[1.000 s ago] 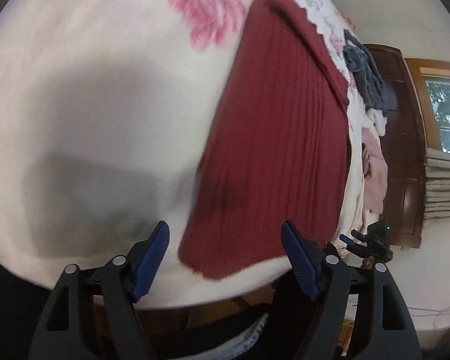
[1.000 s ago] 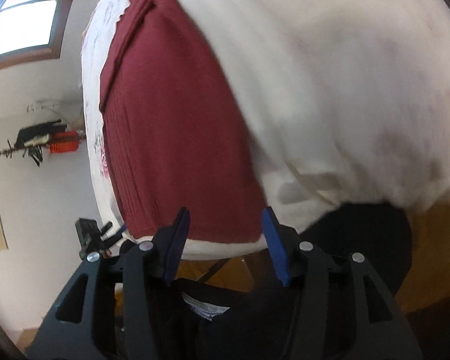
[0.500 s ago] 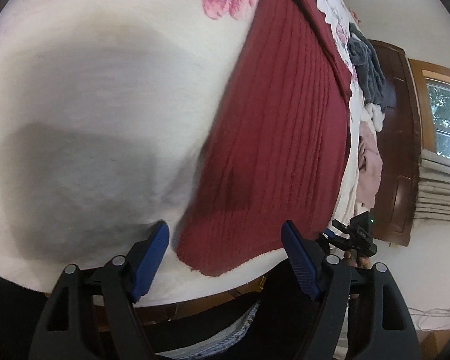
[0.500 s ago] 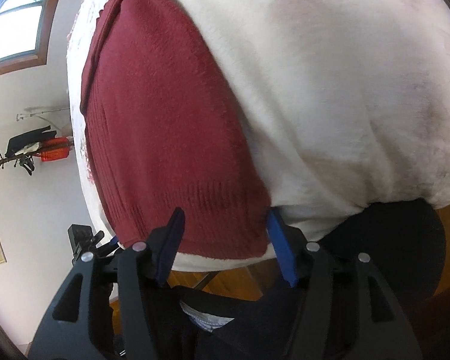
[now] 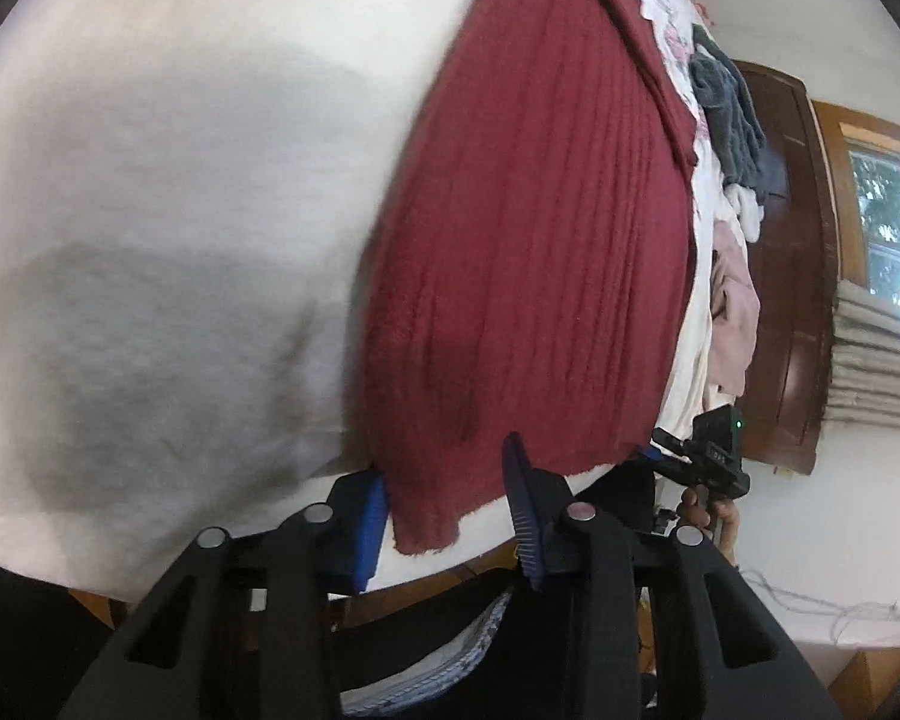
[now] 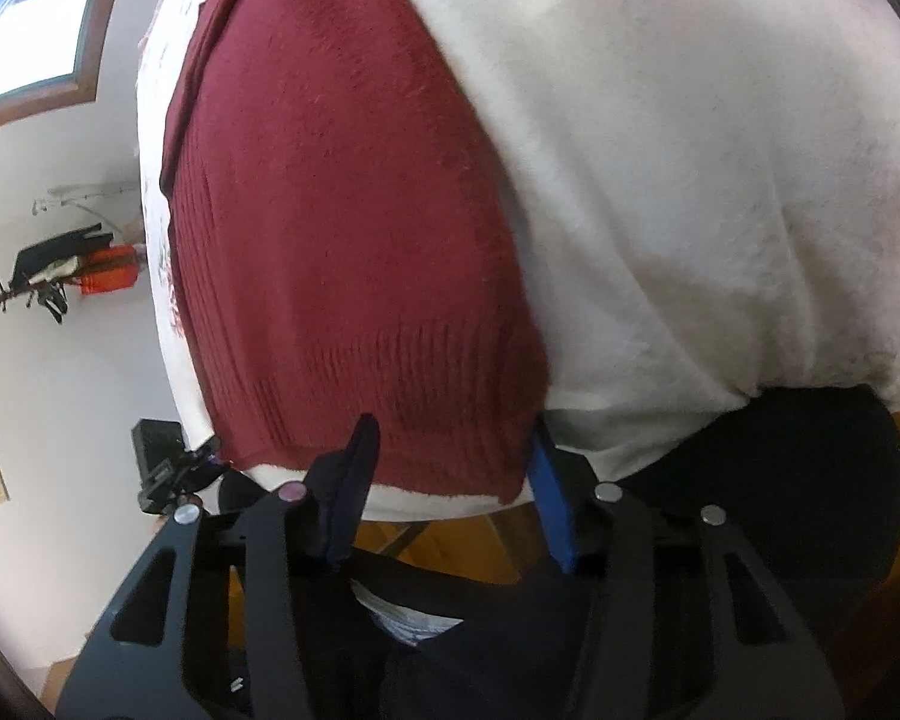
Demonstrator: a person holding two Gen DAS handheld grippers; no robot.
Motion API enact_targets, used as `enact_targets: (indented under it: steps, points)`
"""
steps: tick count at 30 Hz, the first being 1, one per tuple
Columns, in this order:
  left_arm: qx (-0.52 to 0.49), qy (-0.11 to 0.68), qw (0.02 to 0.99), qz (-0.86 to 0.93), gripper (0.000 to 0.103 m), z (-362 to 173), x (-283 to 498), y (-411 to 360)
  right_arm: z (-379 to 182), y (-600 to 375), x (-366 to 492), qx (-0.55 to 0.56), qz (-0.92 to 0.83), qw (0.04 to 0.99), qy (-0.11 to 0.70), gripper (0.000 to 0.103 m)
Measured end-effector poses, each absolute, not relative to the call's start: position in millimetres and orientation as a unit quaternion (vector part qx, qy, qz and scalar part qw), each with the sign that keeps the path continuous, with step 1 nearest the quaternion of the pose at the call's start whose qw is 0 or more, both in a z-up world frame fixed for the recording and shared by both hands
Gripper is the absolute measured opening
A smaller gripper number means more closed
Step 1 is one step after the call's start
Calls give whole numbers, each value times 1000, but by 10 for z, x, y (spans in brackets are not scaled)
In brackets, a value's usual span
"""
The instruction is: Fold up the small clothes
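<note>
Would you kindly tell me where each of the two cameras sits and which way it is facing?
Left wrist view: behind the left gripper, looking along its jaws at the near left corner of the red knit garment on the white blanket; the other gripper and fingers show at right.
Right wrist view: behind the right gripper, facing the garment's near right corner; dark clothing shows below.
Both views share the garment, the blanket and the opposite gripper.
</note>
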State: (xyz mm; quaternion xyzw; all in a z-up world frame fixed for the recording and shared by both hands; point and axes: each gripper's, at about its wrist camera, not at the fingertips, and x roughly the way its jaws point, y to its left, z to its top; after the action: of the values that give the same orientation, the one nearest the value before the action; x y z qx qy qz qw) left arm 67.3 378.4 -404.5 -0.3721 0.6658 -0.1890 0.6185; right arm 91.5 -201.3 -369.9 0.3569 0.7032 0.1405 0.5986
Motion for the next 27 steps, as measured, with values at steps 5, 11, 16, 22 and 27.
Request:
enact_targets:
  steps: [5,11,16,22,27]
  points:
    - [-388,660,617,-184,9,-4054,657,3800,-3665,-2044,865,357,141,605,697,10]
    - [-431,628,622,-180,6,-3959,553,3905,-3477,-2131,744,388,153,625,660,6]
    - [-462,593,631,-193,6,-3748,480,3928,-3255,-2181,701,415,168,636,629,6]
    - [-482,564,636,-211,6,-3448,591,3938,-2905,-2187,807,438,193,651,589,6]
    - [-494,536,644,-233,6,-3093,839,3955,-2614,-2160,1074,443,211,663,565,6]
